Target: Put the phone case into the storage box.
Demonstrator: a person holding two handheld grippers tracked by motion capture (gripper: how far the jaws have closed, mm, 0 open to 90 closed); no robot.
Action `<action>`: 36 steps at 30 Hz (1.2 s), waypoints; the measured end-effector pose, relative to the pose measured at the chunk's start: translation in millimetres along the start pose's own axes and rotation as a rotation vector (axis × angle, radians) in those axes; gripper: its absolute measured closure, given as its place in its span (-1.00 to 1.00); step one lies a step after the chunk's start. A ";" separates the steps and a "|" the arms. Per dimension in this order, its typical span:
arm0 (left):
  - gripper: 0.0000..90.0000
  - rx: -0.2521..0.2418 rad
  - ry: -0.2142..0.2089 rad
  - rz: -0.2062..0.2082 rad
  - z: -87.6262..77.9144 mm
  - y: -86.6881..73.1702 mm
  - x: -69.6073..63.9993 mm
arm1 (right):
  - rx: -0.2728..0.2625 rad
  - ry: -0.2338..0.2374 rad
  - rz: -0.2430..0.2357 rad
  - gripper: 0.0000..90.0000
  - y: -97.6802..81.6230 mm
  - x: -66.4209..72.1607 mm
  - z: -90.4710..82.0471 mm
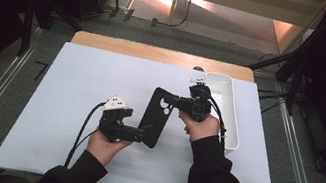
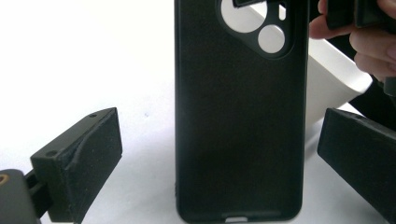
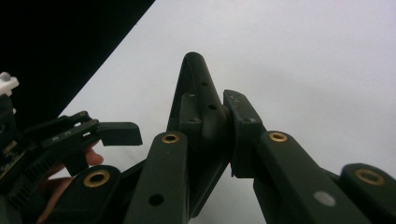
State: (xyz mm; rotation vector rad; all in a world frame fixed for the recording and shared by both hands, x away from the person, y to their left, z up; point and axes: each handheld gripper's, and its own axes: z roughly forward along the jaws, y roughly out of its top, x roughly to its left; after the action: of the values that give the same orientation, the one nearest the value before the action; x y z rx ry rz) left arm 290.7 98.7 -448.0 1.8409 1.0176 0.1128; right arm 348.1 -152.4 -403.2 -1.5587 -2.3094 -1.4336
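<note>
A black phone case with round camera cut-outs hangs above the white table, tilted. My right gripper is shut on its upper end beside the cut-outs. In the right gripper view the jaws pinch the case's edge. My left gripper sits at the case's lower end. In the left gripper view its jaws stand wide open on either side of the case, and neither pad touches it.
A white rectangular tray lies on the table at the right, just behind the right hand; its corner shows past the case. A wooden strip runs along the table's far edge. Dark floor surrounds the table.
</note>
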 end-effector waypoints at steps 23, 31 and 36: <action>-0.82 0.207 -0.086 0.008 -13.9 21.6 18.3 | 0.007 0.070 -0.207 0.71 -1.9 -4.3 -16.2; -0.69 0.256 -0.137 0.046 -17.7 28.3 22.0 | 0.045 0.114 -0.277 0.70 -2.8 -4.0 -16.0; -0.62 0.284 -0.169 0.082 -17.8 31.7 22.0 | 0.058 0.143 -0.299 0.70 -3.5 -5.3 -16.3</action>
State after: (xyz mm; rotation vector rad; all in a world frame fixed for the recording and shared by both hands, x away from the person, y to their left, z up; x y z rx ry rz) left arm 314.9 121.4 -421.5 2.1100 0.8742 -0.1441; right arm 340.9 -167.6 -398.5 -1.0915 -2.5517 -1.4614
